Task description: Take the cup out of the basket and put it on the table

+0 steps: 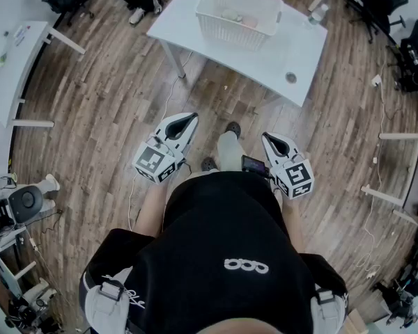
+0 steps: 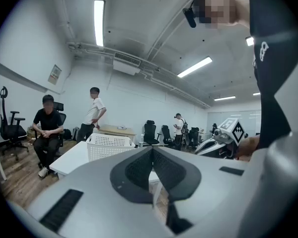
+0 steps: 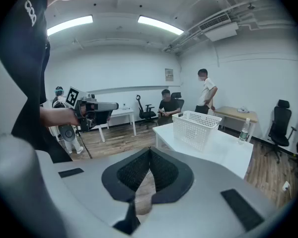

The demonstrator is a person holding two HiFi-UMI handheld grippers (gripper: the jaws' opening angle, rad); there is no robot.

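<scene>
The white basket [image 1: 238, 12] stands on the white table [image 1: 299, 47] at the top of the head view, a few steps ahead of me. Pale shapes lie inside it [image 1: 231, 15]; I cannot make out which is the cup. My left gripper [image 1: 188, 120] and right gripper [image 1: 268, 138] are held close to my body over the wooden floor, far short of the table. Both are shut with nothing between the pads. The left gripper view looks past its jaws [image 2: 152, 150] at the basket [image 2: 108, 146]. The right gripper view has the basket [image 3: 194, 128] beyond its jaws [image 3: 149, 150].
A clear bottle [image 1: 318, 14] stands near the table's far right corner, and a small round thing [image 1: 290, 77] lies near its front edge. Another white desk [image 1: 14, 68] is at the left. Office chairs and several people are around the room; cables trail over the floor.
</scene>
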